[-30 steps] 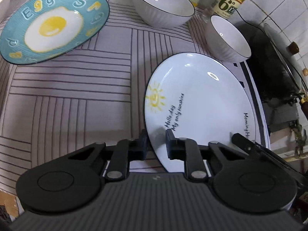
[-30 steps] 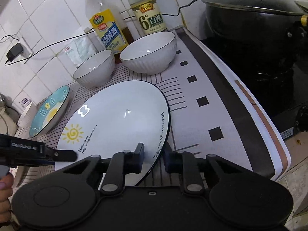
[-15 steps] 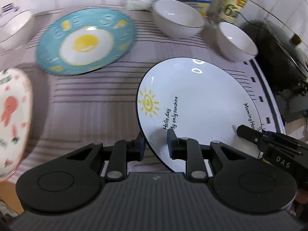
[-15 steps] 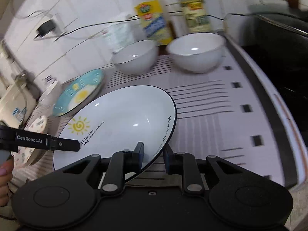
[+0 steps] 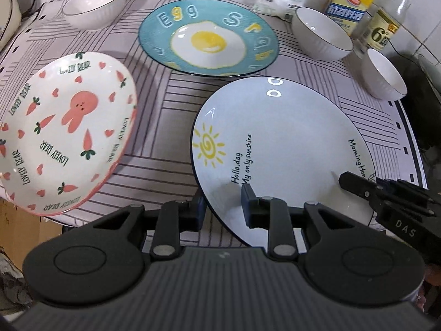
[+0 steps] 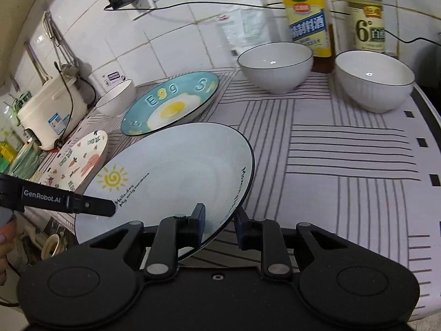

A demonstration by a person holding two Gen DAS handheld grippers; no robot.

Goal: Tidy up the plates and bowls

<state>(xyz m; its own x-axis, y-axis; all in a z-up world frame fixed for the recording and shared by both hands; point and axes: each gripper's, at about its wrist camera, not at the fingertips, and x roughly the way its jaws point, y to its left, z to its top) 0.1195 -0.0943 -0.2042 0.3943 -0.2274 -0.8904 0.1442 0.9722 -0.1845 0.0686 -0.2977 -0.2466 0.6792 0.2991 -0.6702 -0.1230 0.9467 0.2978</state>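
Both grippers hold the white sun plate by its near rim: left gripper straddles the rim at 7 o'clock and its jaws have just been opening, so I can't tell if the pads still pinch, while right gripper straddles the rim at 5 o'clock, apparently clamped on it. The plate hangs over the striped mat, with the egg plate at 11 o'clock and the bunny plate at 9 o'clock. Nothing looks stacked: three plates lie separate, and the three white bowls at 10, 1 and 2 o'clock stand apart, so I judge it early.
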